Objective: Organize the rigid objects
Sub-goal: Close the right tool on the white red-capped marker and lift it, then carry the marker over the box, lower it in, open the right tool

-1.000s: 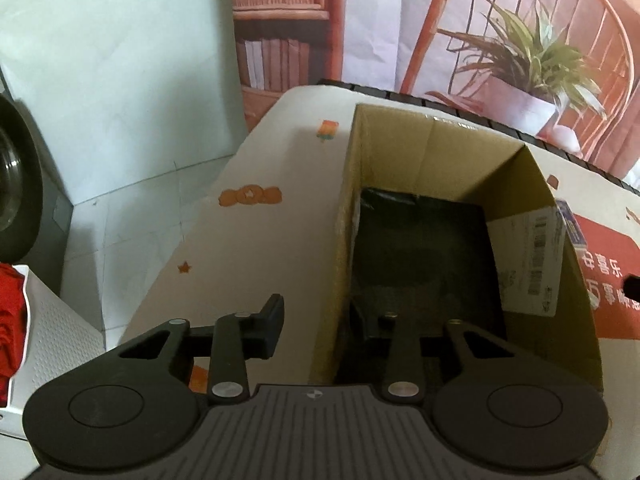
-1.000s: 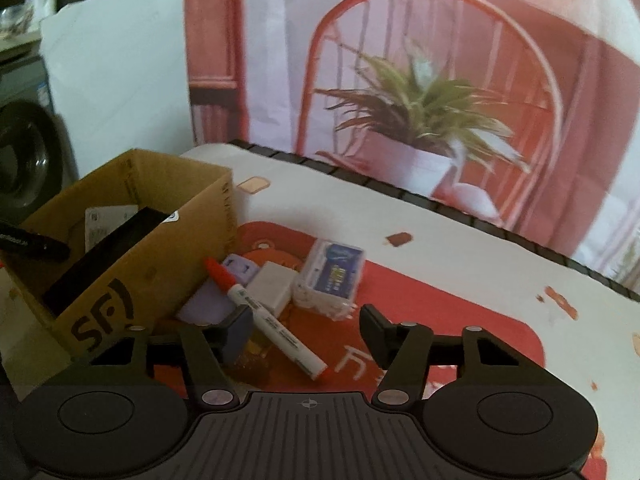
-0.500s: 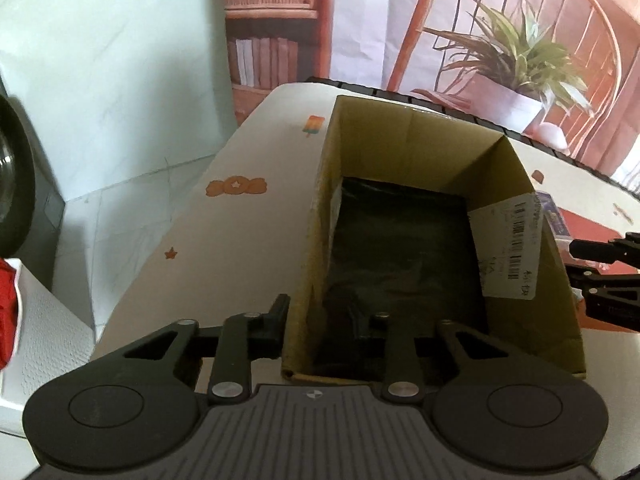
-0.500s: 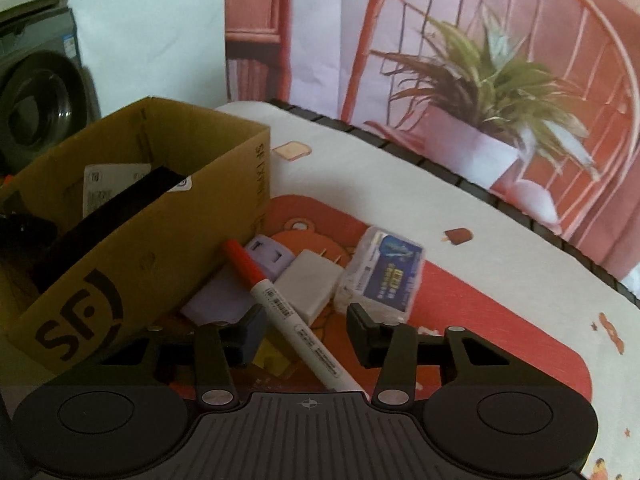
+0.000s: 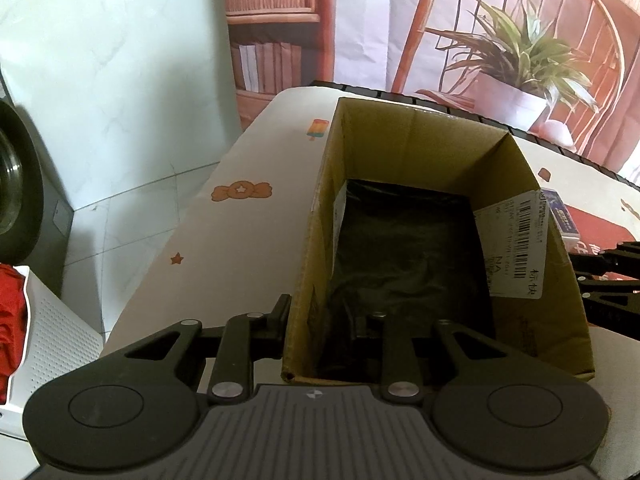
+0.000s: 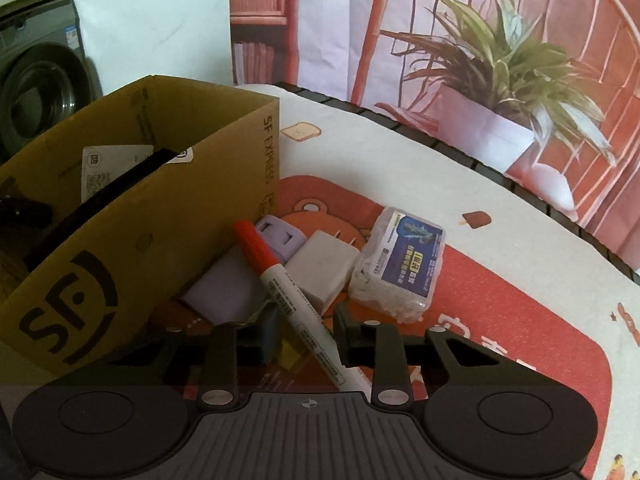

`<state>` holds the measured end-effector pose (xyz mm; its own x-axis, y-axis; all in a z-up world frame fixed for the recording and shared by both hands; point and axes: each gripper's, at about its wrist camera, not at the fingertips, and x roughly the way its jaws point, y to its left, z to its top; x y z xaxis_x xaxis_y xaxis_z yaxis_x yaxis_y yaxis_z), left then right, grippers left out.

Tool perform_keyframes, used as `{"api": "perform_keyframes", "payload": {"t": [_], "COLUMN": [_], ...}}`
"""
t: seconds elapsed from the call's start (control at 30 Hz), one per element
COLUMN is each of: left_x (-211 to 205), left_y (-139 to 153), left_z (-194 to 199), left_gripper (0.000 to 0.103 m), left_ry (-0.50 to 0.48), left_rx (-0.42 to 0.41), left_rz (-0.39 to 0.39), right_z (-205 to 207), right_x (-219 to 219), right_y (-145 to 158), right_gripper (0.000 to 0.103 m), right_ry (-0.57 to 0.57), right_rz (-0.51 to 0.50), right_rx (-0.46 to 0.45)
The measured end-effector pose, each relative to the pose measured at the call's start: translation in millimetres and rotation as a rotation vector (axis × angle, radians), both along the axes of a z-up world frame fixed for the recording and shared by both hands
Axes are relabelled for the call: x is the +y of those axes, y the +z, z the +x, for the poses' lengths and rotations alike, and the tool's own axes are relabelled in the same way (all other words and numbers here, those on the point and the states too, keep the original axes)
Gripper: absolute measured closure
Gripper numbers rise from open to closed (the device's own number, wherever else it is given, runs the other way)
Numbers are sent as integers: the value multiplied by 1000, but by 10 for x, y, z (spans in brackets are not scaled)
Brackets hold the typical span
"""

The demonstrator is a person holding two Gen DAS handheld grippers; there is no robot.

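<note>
Left tool [image 5: 320, 320]: clamped on the near corner of the cardboard box [image 5: 416, 136], one finger outside the left wall, the other inside against the black lining. Just been closing, the outer finger now flush with the cardboard where a second ago it stood clear of it.

Right tool [image 6: 308, 328]: lower and nearer the pile than a second ago. Just been narrowing, from wide apart to a slim gap. Red-capped marker [image 6: 280, 280] between the fingers, not yet gripped, a sliver of space on each side.

Marker: flat on the bench [image 6: 400, 168], just beside the box's outer wall, leaning across a purple adapter [image 6: 224, 284] and touching a white charger [image 6: 320, 272]. Blue-labelled packet [image 6: 400, 264] just right of those.
</note>
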<state>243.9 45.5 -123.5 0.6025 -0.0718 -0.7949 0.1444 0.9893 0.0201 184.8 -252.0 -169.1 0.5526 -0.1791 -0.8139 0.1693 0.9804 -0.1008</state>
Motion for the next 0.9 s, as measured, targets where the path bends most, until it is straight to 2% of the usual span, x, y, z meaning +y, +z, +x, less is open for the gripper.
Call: {"api": "perform_keyframes", "payload": {"t": [0.1, 0.43, 0.73, 0.9], "left_x": [12, 24, 48, 57], "left_y": [-4, -15, -19, -19], "left_z": [10, 11, 17, 10], "left_gripper": [75, 75, 75, 75], "left_ry": [0, 2, 4, 4], "left_rx": [-1, -9, -12, -15], "left_rz": [4, 3, -6, -12], "right_z": [-29, -185, -151, 27], "right_x": [1, -133, -93, 38], "right_y": [32, 231, 748, 968], "right_gripper": [89, 89, 89, 89], "right_ry": [-11, -118, -145, -120], "right_rz": [-9, 104, 170, 272], "right_rx": [-17, -95, -229, -272]}}
